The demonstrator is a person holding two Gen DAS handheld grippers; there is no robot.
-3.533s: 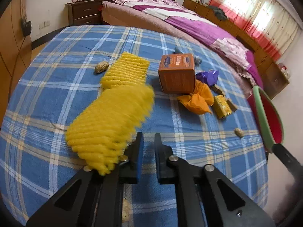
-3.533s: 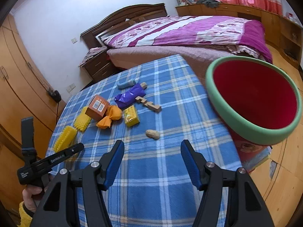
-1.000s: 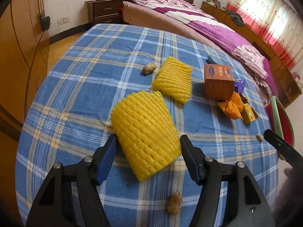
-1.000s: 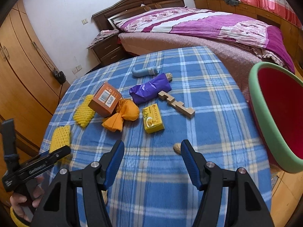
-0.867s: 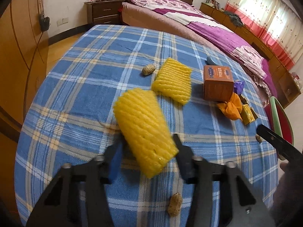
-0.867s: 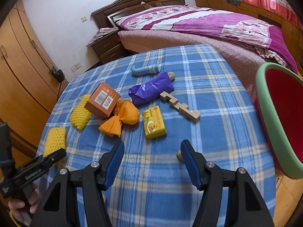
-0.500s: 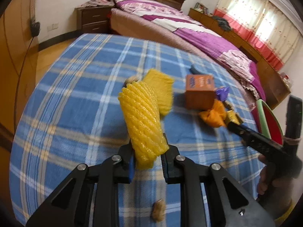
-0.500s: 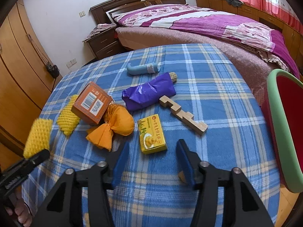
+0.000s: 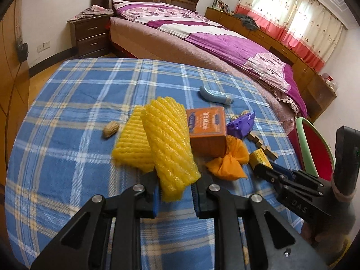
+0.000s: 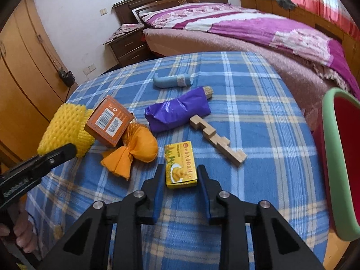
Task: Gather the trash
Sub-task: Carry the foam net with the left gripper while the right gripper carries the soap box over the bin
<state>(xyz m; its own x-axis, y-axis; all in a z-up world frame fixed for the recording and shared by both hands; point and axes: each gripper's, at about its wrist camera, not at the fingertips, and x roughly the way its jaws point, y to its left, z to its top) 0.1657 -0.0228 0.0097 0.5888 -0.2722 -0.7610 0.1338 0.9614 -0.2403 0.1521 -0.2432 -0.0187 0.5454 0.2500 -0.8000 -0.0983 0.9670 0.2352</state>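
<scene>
My left gripper point(image 9: 175, 196) is shut on a yellow foam net sleeve point(image 9: 168, 144) and holds it above the blue plaid table point(image 9: 78, 117). A second yellow foam net point(image 9: 131, 144) lies flat behind it. My right gripper point(image 10: 181, 186) is partly closed around a small yellow box point(image 10: 180, 164) on the table; I cannot tell if the pads touch it. The red bin with a green rim point(image 10: 339, 166) stands off the table's right edge. The left gripper also shows in the right wrist view point(image 10: 56, 155).
On the table lie an orange box point(image 10: 110, 121), an orange net bundle point(image 10: 135, 150), a purple wrapper point(image 10: 177, 112), a wooden notched piece point(image 10: 216, 139), a blue tube point(image 10: 172, 81) and a peanut point(image 9: 111, 126). A bed point(image 9: 202, 38) stands behind.
My left gripper closed on the yellow foam net and lifted it, moving right toward the other trash. My right gripper moved forward and narrowed around the small yellow box.
</scene>
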